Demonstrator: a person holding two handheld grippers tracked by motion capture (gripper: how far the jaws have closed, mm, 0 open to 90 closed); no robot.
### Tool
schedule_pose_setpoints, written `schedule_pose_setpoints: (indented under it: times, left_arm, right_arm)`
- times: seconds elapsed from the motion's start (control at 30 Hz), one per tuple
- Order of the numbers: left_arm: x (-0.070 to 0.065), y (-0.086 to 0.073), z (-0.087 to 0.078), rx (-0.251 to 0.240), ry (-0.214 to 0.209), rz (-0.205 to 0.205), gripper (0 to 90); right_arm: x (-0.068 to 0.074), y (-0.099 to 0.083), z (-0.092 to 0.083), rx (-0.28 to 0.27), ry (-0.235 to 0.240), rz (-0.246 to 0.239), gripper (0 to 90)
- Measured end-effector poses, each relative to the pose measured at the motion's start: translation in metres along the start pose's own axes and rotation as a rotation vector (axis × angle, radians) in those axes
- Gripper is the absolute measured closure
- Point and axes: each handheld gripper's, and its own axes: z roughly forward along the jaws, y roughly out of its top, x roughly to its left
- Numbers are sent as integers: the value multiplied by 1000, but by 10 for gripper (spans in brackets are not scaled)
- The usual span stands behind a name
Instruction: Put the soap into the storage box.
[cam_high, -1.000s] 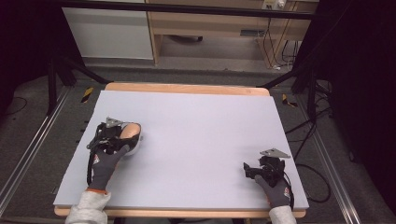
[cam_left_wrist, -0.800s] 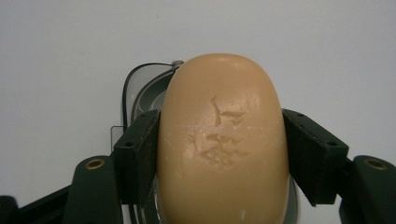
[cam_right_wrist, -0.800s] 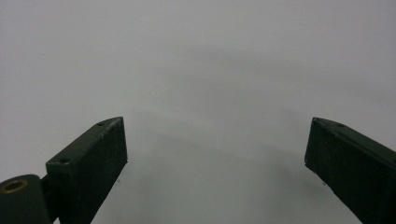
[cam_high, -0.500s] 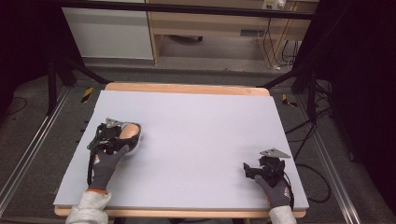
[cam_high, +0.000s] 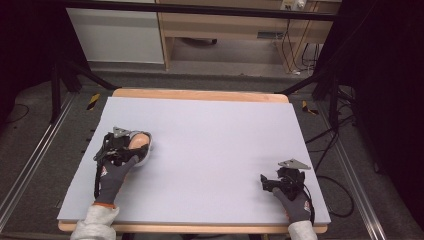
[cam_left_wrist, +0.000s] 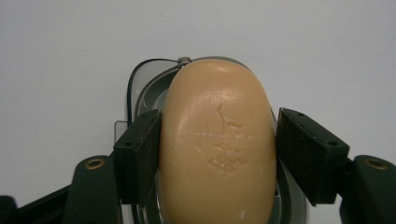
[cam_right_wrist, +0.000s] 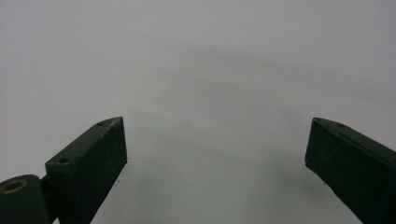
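A tan oval soap bar (cam_left_wrist: 217, 144) lies in a shallow clear and silver dish (cam_left_wrist: 140, 84) on the pale grey table top (cam_high: 215, 135). My left gripper (cam_left_wrist: 219, 140) has its black pads against both long sides of the soap. From above, the soap (cam_high: 140, 140) and the left gripper (cam_high: 134, 146) sit at the table's left side, under a gloved hand. My right gripper (cam_high: 267, 182) rests near the front right corner. Its jaws stand wide apart over bare table, as the right gripper (cam_right_wrist: 215, 140) shows in its own view.
The table's wooden rim (cam_high: 200, 94) shows along the far edge. Black stand legs (cam_high: 60, 85) and cables (cam_high: 330, 145) lie on the floor around it. A wooden shelf unit (cam_high: 225, 25) stands behind.
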Motion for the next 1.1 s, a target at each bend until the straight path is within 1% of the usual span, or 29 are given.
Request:
schedule_pose_setpoints:
  times: [0.17,0.3,0.67,0.73,0.77,0.8,0.83,1.0,1.1]
  left_arm:
    - [-3,0,0,3,3,18,296]
    - [-4,0,0,5,5,26,289]
    - [-10,3,-4,-17,7,50,283]
    - [-11,4,-8,-38,-6,48,286]
    - [-11,4,-8,-38,-6,48,277]
    - [-14,7,-11,-46,-2,65,277]
    - [-15,7,-12,-50,-10,65,277]
    - [-16,7,-12,-51,-13,69,277]
    - [-16,7,-14,-57,-27,62,280]
  right_arm:
    - [0,0,0,0,0,-2,58]
    - [0,0,0,-1,0,0,58]
    - [0,0,-1,-1,1,3,57]
    - [0,0,-1,-2,0,4,58]
    - [0,0,-1,-2,0,4,58]
    - [0,0,-1,-2,0,4,57]
    - [0,0,-1,-2,2,3,58]
    - [0,0,-1,-3,0,1,57]
    - [0,0,-1,-2,-2,1,57]
